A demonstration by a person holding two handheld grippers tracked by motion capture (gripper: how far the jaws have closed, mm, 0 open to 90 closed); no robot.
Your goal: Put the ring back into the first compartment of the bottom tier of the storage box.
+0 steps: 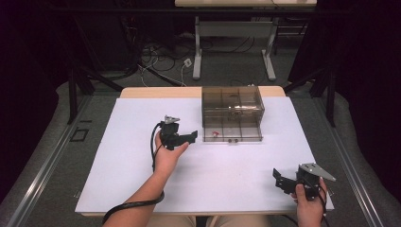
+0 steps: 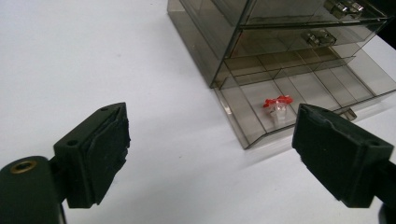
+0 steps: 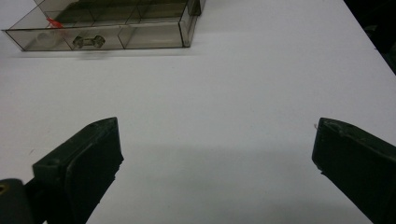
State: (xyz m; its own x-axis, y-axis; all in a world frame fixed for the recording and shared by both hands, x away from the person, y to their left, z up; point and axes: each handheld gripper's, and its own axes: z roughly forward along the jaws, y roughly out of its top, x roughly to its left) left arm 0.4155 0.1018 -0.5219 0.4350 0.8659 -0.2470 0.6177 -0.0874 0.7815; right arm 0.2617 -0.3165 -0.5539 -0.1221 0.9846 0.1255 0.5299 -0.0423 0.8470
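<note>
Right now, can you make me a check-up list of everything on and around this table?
Surface: white table top, flat, on a wooden table.
Job's things: smoky clear drawer box at the far middle; its bottom drawer is pulled open, with a small red and white thing in one compartment.
Clutter: nothing seen on the white top.
Grippers: left hand-held gripper is open, pointing at the drawer, not touching it; right hand-held gripper is open, near the front right corner, empty.
Cables: black cable trails from the left one down along the forearm.
Surroundings: grey floor, loose wires, another table's legs behind.
</note>
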